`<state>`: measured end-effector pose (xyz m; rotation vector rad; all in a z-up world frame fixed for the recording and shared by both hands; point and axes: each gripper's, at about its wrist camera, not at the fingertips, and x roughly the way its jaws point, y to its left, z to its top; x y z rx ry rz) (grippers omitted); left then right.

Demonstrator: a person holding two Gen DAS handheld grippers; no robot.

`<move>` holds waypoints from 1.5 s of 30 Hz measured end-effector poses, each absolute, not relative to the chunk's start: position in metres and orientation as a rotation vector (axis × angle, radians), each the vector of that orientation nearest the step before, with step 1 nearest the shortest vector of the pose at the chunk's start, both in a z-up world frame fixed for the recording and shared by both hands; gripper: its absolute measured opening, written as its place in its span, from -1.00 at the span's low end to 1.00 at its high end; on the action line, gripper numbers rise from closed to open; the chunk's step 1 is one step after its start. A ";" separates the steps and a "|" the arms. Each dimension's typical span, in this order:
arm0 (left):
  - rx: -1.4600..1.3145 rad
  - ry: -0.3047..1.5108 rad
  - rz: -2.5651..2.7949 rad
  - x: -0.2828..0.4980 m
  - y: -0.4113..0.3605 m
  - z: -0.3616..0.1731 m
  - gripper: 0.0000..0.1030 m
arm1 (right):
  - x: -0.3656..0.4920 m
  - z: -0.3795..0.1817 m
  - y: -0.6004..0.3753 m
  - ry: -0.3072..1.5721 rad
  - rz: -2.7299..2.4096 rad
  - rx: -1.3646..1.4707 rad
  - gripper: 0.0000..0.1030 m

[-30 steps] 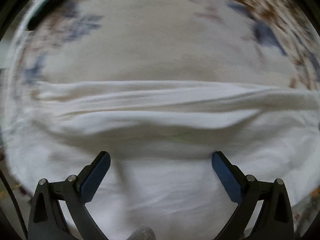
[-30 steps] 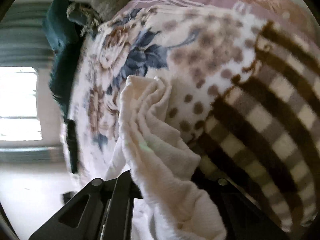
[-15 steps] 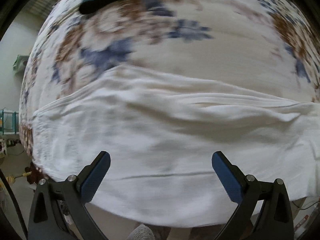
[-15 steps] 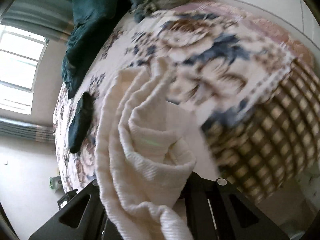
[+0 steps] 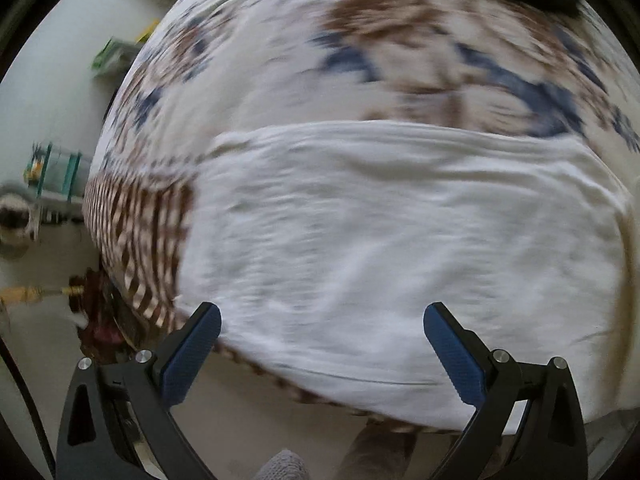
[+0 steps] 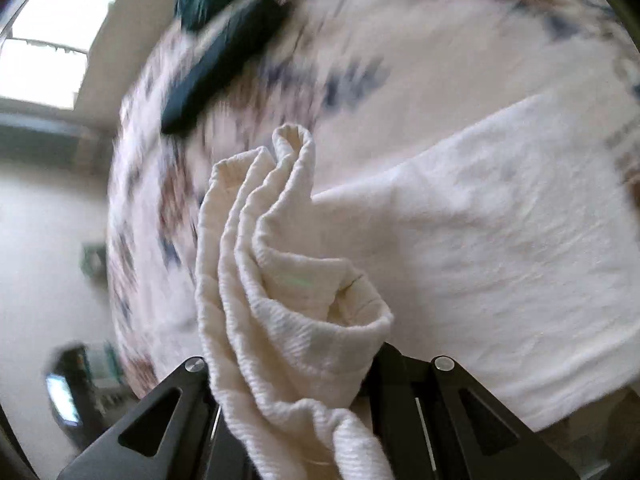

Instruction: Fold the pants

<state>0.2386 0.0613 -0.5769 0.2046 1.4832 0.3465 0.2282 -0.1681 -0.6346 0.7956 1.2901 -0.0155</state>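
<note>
floral bedspread (image 5: 400,60) w/ brown-check border (image 5: 148,232) | dark teal cloth (image 6: 224,60) on it | bright window (image 6: 44,60)

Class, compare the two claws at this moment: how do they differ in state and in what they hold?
The left claw is open and holds nothing; the right claw is shut on the pants. The left's blue pads show plainly; bunched cloth hides the right's. Both are black and face the white pants on the floral bedspread.

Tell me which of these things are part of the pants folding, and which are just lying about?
Part of the job:
- cream-white textured cotton pants
- left gripper, jaws open, empty
- right gripper, shut on a bunched pants end

Lying about:
- floral blue-and-brown bed blanket
- dark teal cushion
- bright window
</note>
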 end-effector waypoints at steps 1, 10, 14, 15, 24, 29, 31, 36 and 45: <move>0.176 1.487 0.358 0.237 0.076 -0.575 1.00 | 0.230 -0.644 -0.154 1.330 -0.022 0.758 -0.53; -0.142 1.473 0.296 0.241 0.107 -0.555 1.00 | 0.226 -0.603 -0.152 1.382 0.209 0.761 0.47; -0.242 1.508 0.142 0.252 0.059 -0.568 1.00 | 0.202 -0.593 -0.209 1.403 0.028 0.741 0.53; -0.240 1.537 0.108 0.254 0.045 -0.576 1.00 | 0.196 -0.598 -0.222 1.417 -0.015 0.743 0.53; -0.048 1.599 -0.106 0.239 -0.047 -0.638 -0.63 | 0.163 -0.639 -0.320 1.443 -0.233 0.832 0.53; -0.081 1.598 -0.103 0.221 -0.030 -0.637 -0.66 | 0.168 -0.640 -0.320 1.454 -0.205 0.817 0.53; -0.088 1.589 -0.103 0.219 -0.033 -0.633 -0.67 | 0.177 -0.641 -0.311 1.476 -0.191 0.784 0.53; -0.192 1.523 -0.069 0.217 -0.024 -0.604 -0.41 | 0.194 -0.632 -0.294 1.507 -0.179 0.685 0.53; -0.969 1.224 0.219 0.163 0.124 -0.587 0.91 | 0.231 -0.618 -0.206 1.629 -0.064 0.372 0.53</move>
